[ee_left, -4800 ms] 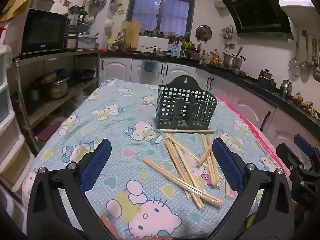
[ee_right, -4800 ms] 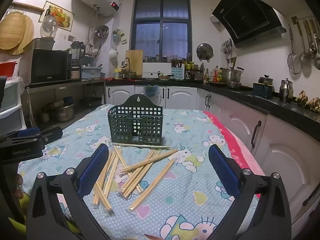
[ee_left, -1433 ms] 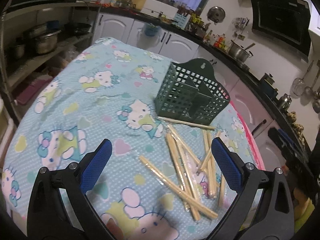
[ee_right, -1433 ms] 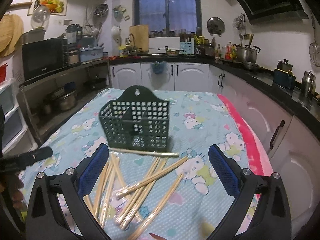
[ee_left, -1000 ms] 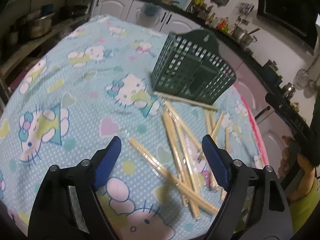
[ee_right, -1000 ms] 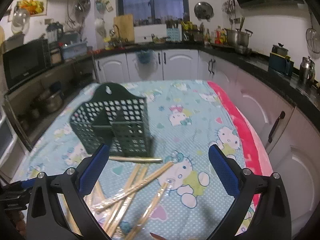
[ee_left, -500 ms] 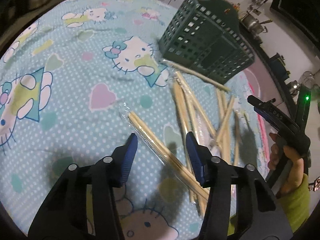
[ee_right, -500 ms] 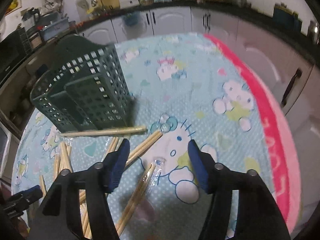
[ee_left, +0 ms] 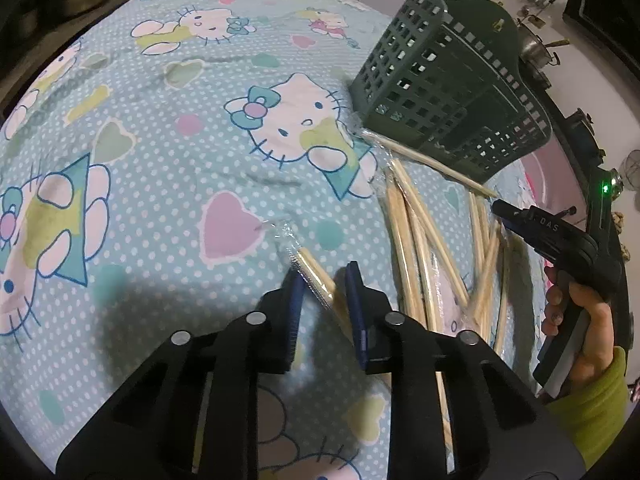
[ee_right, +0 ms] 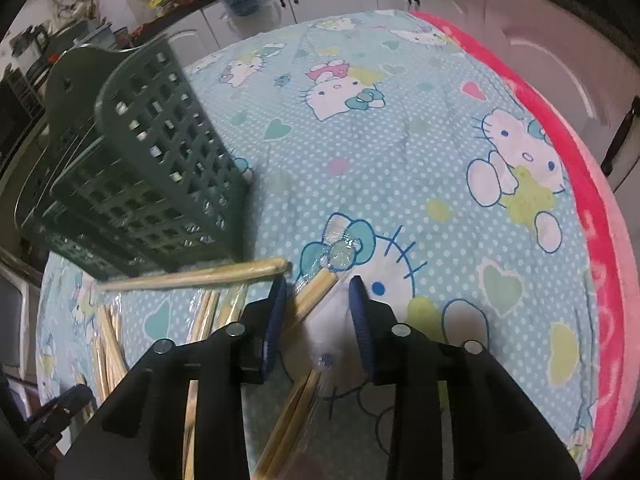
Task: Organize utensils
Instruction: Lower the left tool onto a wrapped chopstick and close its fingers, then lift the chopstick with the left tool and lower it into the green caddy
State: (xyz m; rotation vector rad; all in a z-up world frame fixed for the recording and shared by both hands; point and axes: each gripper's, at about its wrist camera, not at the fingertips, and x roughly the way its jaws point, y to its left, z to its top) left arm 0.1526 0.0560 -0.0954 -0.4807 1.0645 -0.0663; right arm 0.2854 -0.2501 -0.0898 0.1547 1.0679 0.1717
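The worktop (ee_left: 168, 168), draped in a blue cartoon-print cloth, fills both views. The green slotted utensil basket (ee_left: 448, 92) stands upright on it at about one o'clock in the left wrist view and ten o'clock in the right wrist view; its compartments appear empty, though the interior is only partly visible. The wrapped chopstick pairs (ee_left: 420, 248) lie scattered flat on the cloth just in front of the basket, several overlapping, one resting against the basket's base. The left hand-held gripper (ee_left: 322, 280) points steeply down with its jaws closing either side of the nearest wrapped pair (ee_left: 316, 276), near that pair's end; the pads are not yet visibly pressing on it. The right hand-held gripper (ee_right: 318, 292) is likewise closing around the end of another wrapped pair (ee_right: 312, 300), with a clear gap at the right pad, so nothing is grasped. Judgement: the pairs are light, stiff and slender, and the clear film sleeve is likely slippery. A grip on the wood itself just inside the end, not on the loose film tail, should hold best; overlapping neighbours may drag along.
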